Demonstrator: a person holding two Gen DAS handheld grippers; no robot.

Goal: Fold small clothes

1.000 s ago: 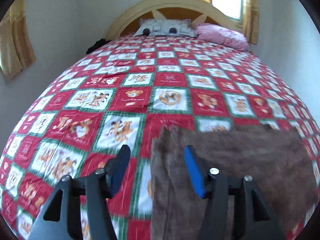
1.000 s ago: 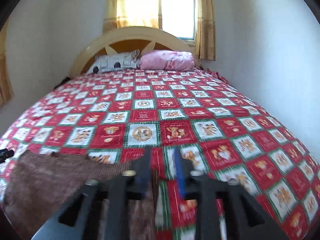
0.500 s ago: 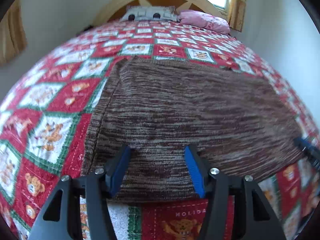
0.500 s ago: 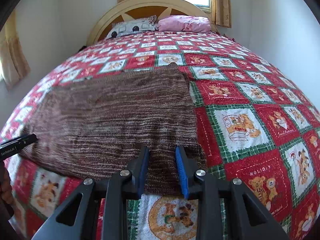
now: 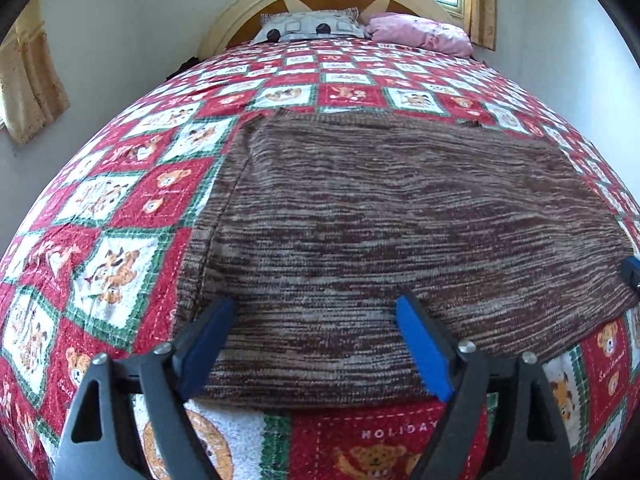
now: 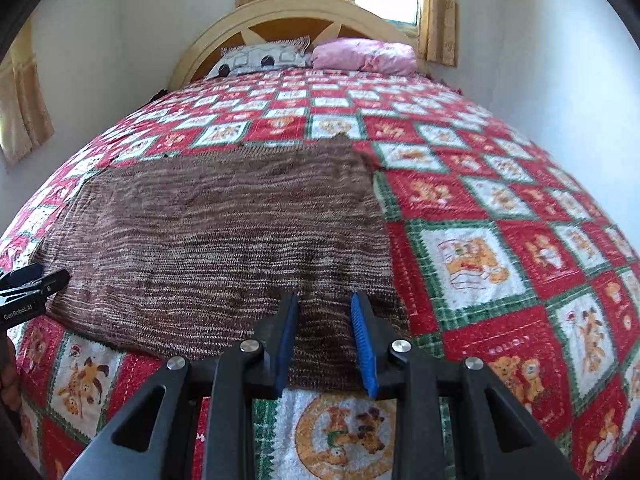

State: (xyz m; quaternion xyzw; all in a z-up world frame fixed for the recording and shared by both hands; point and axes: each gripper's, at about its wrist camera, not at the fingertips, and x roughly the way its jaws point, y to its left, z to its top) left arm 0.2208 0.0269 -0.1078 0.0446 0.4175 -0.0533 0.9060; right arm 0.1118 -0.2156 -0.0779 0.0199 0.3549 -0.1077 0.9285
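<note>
Hovering over the near hem of a brown knitted garment (image 5: 380, 216) spread flat on a bed's red teddy-bear quilt (image 5: 120, 208), the left tool (image 5: 314, 312) stands released, its jaws having just been opening wide, with the cloth's left near corner beneath and between them but not pinched. To the right, the right tool (image 6: 325, 308) hangs over the garment's right near corner with a narrower gap; the knit (image 6: 224, 232) shows between its blue pads (image 6: 362, 340), which do not appear to press on it, so it too reads as released. The garment lies smooth across the middle of the bed, well short of the grey pillow (image 6: 260, 58) and the pink pillow (image 6: 364, 56) at the headboard. The step in hand looks to be seizing both near corners for a fold away from the person. Done well, each tool would bite just inside its corner, catching all layers of the hem and none of the quilt below; both should then rise together and level, so the far edge stays put and the fold lands square.
</note>
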